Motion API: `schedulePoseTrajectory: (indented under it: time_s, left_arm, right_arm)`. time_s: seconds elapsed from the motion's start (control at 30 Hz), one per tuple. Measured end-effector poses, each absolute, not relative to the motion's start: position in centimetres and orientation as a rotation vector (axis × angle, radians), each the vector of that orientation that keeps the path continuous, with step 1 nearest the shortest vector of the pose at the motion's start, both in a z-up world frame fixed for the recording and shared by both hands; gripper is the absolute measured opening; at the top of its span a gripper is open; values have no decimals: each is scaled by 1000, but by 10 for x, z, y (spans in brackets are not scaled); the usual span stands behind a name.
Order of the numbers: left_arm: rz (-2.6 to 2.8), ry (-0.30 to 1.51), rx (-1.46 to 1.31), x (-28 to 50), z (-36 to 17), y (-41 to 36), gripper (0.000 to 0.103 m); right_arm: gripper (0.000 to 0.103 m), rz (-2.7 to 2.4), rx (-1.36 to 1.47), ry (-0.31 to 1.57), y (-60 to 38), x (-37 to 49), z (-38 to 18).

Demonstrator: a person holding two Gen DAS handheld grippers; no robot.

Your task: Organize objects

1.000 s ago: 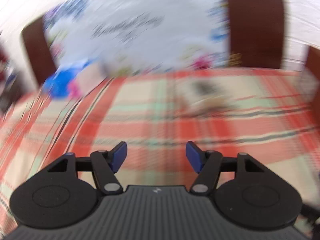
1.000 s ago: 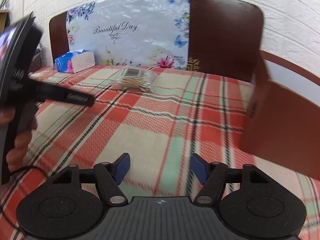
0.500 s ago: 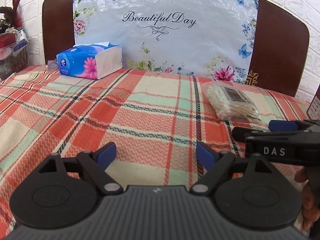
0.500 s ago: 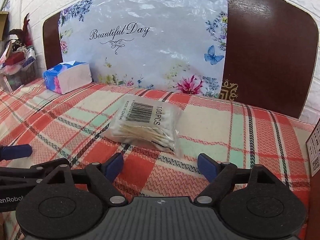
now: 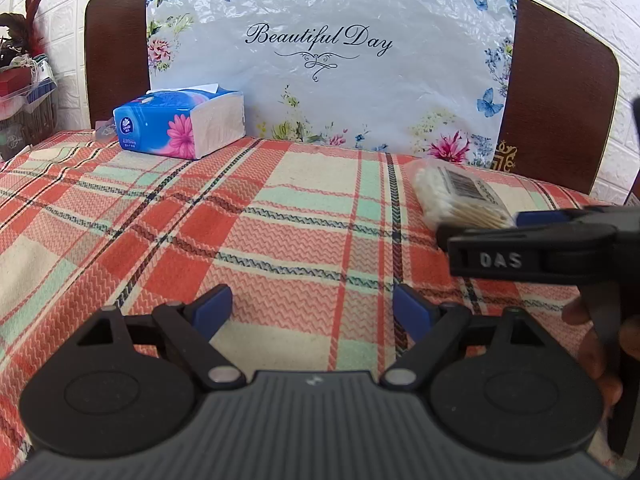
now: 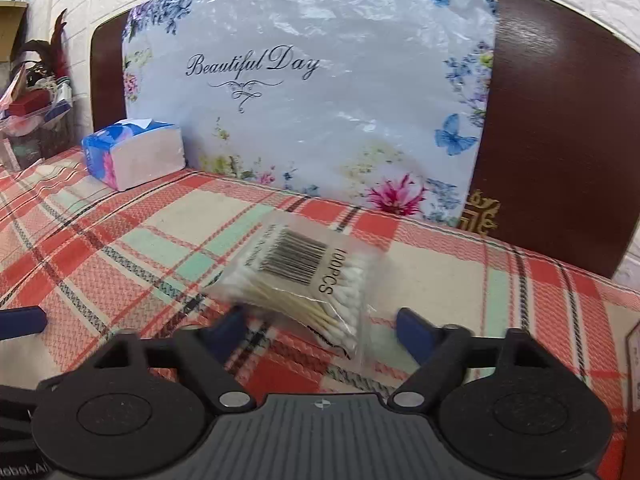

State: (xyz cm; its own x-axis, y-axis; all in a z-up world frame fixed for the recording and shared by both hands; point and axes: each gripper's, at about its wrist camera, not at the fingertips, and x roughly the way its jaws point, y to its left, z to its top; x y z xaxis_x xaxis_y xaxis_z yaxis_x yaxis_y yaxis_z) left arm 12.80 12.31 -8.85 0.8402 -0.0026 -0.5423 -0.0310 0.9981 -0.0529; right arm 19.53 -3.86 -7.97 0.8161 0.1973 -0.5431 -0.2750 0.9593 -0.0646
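Note:
A clear bag of cotton swabs [image 6: 308, 284] with a barcode label lies on the plaid cloth [image 6: 132, 248]. My right gripper [image 6: 322, 330] is open, its blue fingertips on either side of the bag's near end, not closed on it. In the left wrist view the bag [image 5: 456, 196] lies to the right, with the right gripper's side [image 5: 532, 236] just in front of it. My left gripper [image 5: 310, 306] is open and empty over bare cloth [image 5: 260, 240]. A blue tissue pack [image 5: 180, 128] sits at the back left; it also shows in the right wrist view [image 6: 132, 154].
A brown headboard [image 5: 556, 92] with a floral "Beautiful Day" plastic sheet [image 5: 320, 64] stands behind the cloth. A cluttered basket with red items [image 5: 24, 92] is at the far left. A brown box edge [image 6: 634, 376] is at the far right.
My right gripper has moved forward to the swab bag, so its fingertips now flank the bag's near end. My left gripper has steadied after a fast swing and stays open.

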Motion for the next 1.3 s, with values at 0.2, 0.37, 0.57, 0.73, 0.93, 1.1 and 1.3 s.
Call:
schedulePoseTrajectory:
  time_s: [0.2,0.37,0.57,0.73,0.93,1.1,1.3]
  left_arm:
    - [15,573,-60,128,-89,123,89]
    - [16,573,-61,127,-89,123,89]
    - [16,573,-60,128,-88,123,89]
    - [17,574,-56,128,-88,122,90]
    - [21,583,-32,130,-88,119,91]
    - [33,615,31,132,-86,109,94]
    - [-171,703,-6,90,-64,54,90]
  right_arm:
    - [5,267,-245,542,-21,187,-82]
    - [4,270,-239,545,-28,170,-81]
    - [4,247,-213,568,-56,121,-83]
    - [4,191,-244,598,-93,52,-82]
    - [4,-5,-227,639,-156,-40,-84]
    - [19,-151,-140,640,-201,-93,-82]
    - [39,-168,-16,612,-223,-120,-84]
